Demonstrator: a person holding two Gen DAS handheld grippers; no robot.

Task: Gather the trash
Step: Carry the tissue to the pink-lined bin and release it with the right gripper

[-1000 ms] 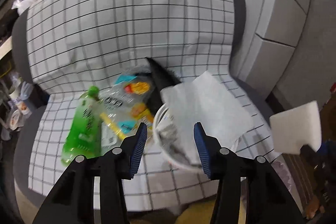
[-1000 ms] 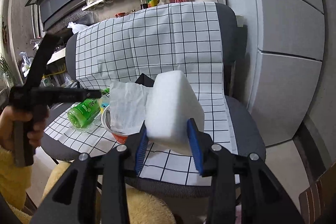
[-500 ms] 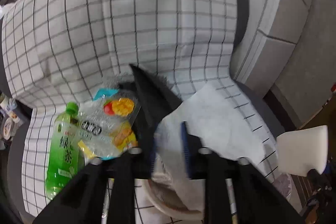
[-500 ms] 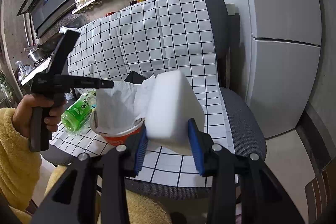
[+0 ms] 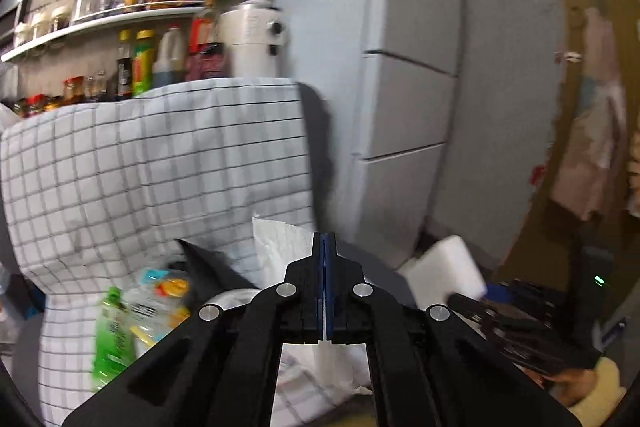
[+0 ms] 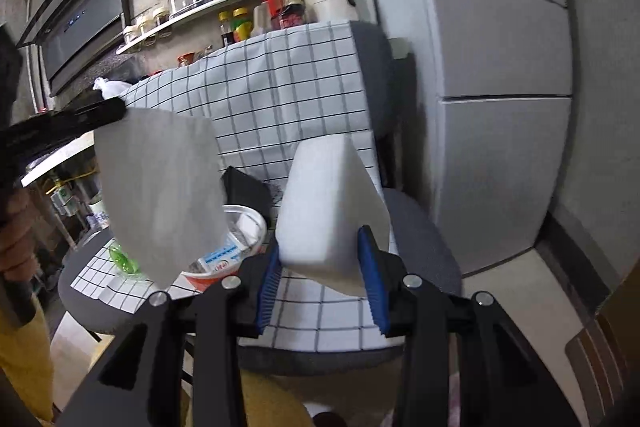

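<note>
left gripper clamping tissue, right gripper clamping sponge

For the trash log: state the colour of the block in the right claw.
White block; clearest in the right wrist view.

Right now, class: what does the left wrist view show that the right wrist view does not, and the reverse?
Only the left wrist view: the colourful snack packet beside the green bottle, and a lit device at the far right. Only the right wrist view: the range hood and the instant-noodle bowl's printed label. Both show the left gripper shut on the white tissue, the right gripper holding the white sponge, and the checked cloth.
</note>
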